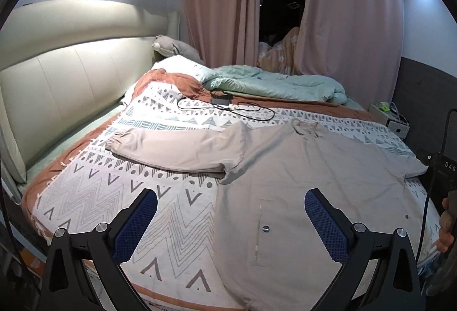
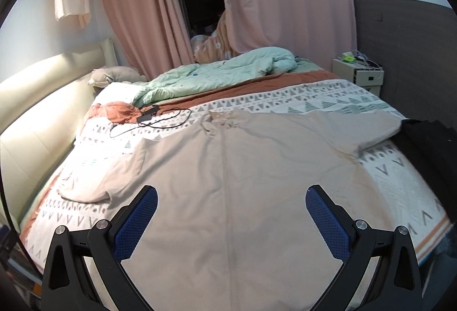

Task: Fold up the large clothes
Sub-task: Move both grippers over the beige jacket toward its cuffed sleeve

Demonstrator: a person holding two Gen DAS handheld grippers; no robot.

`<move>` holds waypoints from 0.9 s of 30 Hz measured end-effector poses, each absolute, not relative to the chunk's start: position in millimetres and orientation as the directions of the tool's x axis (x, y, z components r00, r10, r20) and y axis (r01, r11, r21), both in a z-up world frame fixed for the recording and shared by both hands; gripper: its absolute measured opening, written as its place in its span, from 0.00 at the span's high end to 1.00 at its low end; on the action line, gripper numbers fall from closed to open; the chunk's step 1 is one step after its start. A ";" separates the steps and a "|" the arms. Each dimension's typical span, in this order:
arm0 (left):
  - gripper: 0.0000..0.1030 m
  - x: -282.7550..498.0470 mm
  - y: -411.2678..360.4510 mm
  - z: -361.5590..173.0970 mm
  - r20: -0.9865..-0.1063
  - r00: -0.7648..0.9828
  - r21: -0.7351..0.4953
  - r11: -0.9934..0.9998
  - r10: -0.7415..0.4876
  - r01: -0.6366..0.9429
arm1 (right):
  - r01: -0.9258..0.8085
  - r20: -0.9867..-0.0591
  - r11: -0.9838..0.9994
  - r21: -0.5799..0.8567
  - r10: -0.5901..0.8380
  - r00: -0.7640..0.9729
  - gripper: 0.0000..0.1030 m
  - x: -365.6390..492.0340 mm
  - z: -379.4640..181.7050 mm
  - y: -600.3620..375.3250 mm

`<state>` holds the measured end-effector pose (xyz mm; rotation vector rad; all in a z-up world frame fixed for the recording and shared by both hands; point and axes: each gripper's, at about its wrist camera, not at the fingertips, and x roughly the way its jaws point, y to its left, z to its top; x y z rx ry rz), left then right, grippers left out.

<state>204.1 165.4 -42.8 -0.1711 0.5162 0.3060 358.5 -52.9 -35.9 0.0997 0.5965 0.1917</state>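
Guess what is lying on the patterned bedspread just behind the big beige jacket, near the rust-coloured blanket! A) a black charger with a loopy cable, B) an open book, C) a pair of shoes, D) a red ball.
A: a black charger with its thin cable looped across the patterned bedspread sits beyond the beige jacket, beside the rust-coloured blanket.

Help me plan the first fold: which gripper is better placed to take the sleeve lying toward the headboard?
Left, probably. The left gripper hangs open near that sleeve; the right gripper hangs open over the middle of the beige garment.
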 end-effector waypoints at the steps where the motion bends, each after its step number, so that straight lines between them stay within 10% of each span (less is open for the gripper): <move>1: 0.00 207.9 169.9 -44.7 -0.515 0.820 -0.082 0.938 0.250 -0.338 | -0.157 -0.550 0.976 0.153 0.216 0.807 0.00 364.6 -37.7 -46.1; 27: 0.07 336.4 344.3 -123.6 -0.667 0.658 -0.060 0.855 0.350 -0.515 | -0.234 -0.663 0.956 0.175 0.291 0.690 0.00 507.3 -132.0 106.6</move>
